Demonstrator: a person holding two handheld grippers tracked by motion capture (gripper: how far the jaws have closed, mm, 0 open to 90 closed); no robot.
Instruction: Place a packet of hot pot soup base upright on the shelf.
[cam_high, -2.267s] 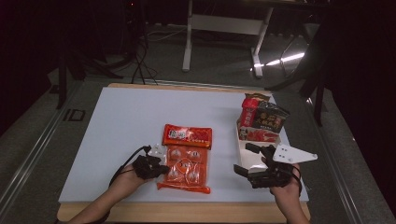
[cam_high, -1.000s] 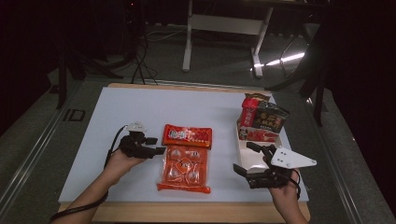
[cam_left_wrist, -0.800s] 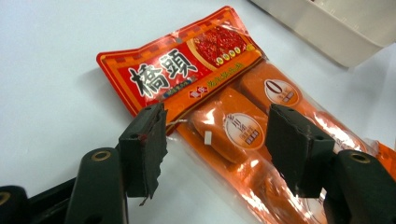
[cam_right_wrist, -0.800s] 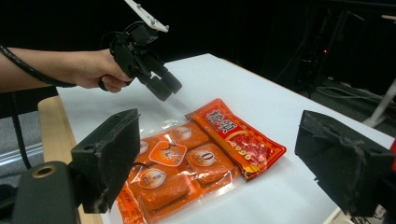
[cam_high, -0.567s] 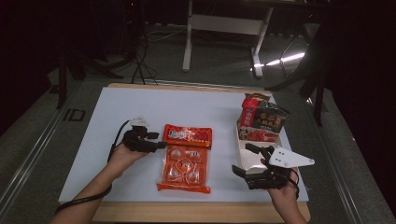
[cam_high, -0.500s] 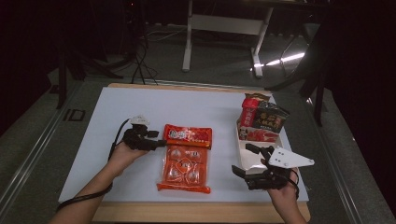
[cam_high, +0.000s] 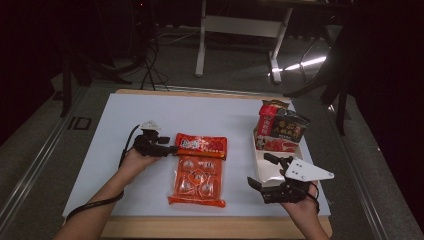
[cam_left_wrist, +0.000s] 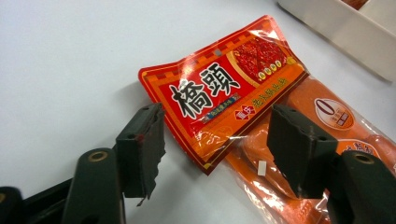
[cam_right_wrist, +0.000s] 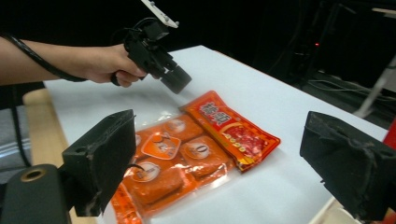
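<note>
Where the table's wooden front edge (cam_high: 200, 227) meets the person's forearms, two hand-held grippers rest low over a white table surface (cam_high: 100, 165). Right gripper (cam_high: 272, 177), near the front right corner: jaws spread wide with nothing between them, a grey three-cornered plate on top. Just beyond it, touching or nearly so, stands a shallow white cardboard tray (cam_high: 265, 170). Centre front: an orange clear-film pack of round sealed portions (cam_high: 197, 182), each portion bearing a small oval label marked "0"; the smaller print cannot be read. Overlapping its far end lies a red and orange sachet (cam_left_wrist: 219, 91) printed in large black characters "橋頭", with a red badge below them and a row of yellowish characters too small to read. Left gripper (cam_left_wrist: 215, 142): jaws apart, straddling the sachet's near corner without pinching it; in the high view it sits just left of the sachet (cam_high: 201, 145), held by the left hand (cam_high: 132, 161), its cable trailing back along the forearm. Far right, at the tray's far end: a red packet (cam_high: 267, 120) and a dark packet (cam_high: 290, 127), upright or leaning, their printing illegible. Beyond the table: a grey floor (cam_high: 240, 65) with "ID" marked at left (cam_high: 77, 123), cables, the white legs of a stand (cam_high: 202, 40), a bright streak of light, and a dark room behind.
</note>
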